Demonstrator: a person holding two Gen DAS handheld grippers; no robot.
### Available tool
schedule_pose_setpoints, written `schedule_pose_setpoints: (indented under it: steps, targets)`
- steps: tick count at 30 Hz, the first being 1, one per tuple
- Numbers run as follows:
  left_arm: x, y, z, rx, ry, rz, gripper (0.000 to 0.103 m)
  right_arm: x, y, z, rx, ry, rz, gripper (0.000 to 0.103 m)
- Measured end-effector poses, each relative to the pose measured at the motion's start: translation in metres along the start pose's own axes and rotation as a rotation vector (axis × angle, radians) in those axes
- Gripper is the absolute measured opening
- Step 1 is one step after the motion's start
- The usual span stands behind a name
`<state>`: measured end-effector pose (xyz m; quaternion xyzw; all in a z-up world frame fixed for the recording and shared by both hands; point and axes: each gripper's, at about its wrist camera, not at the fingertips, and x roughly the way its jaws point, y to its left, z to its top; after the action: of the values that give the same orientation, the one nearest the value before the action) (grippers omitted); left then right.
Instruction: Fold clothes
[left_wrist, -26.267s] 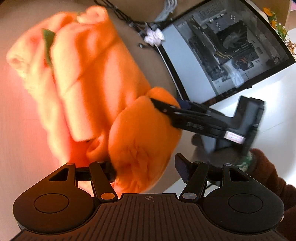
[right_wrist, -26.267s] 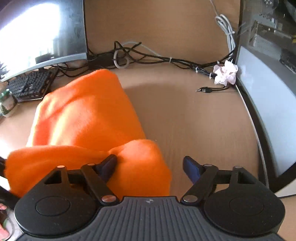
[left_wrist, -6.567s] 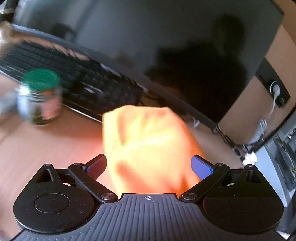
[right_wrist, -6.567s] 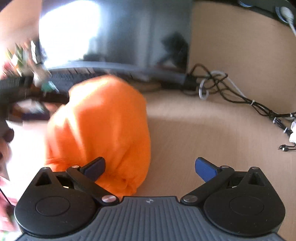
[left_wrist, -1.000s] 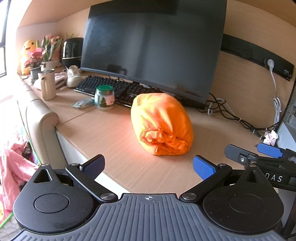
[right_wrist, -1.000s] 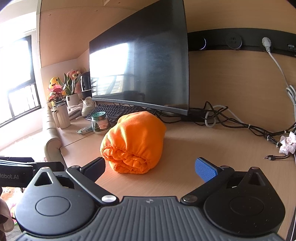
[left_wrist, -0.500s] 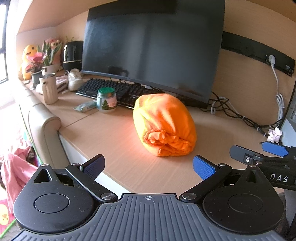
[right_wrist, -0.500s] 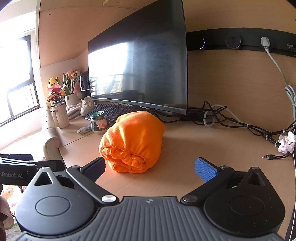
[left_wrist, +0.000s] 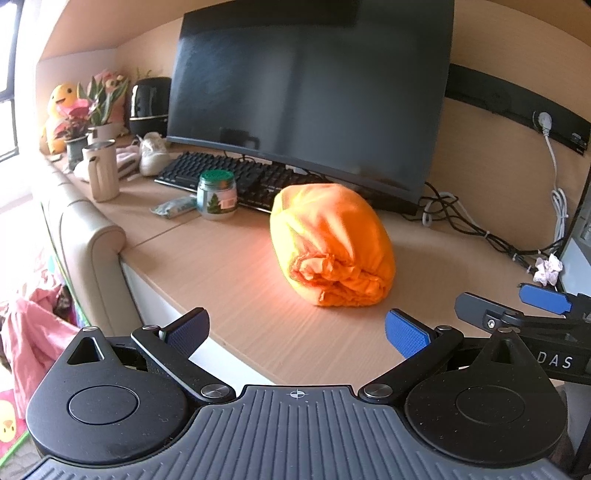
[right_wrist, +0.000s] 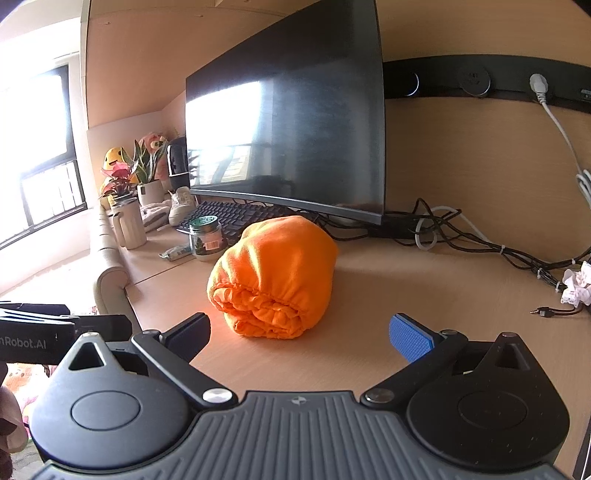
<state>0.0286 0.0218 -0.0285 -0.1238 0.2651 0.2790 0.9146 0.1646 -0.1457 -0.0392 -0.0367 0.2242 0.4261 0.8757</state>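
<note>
Left gripper (left_wrist: 297, 326) and right gripper (right_wrist: 299, 332) hover level at lower frame, fingers spread and empty, facing the rolled orange garment (right_wrist: 273, 275) at centre on the desk (right_wrist: 424, 295).

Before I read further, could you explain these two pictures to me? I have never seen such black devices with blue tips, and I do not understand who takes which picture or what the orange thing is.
These are two hand-held grippers; a person holds one in each hand, and no robot arm is involved. Each carries a wide-angle camera looking forward along its two fingers, so the black shape at the bottom of each picture is the gripper itself.

One picture comes from the left gripper, the other from the right gripper. Both are open and hold nothing. Each also shows at the edge of the other's view.

On the wooden desk lies an orange garment, folded and rolled into a compact bundle, untouched by either gripper. Behind it stand a dark monitor and a black keyboard; to the left is a glass jar with a green lid. Cables lie at the right.
</note>
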Motion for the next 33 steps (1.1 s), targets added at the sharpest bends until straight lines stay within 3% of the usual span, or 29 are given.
schedule_pose_setpoints:
  steps: [33]
  targets:
    - [-0.0044,0.0056,-0.0027,-0.021,0.006,0.009,0.103,-0.0028,0.0034,-0.0046,0.003,0.005,-0.01,0.103]
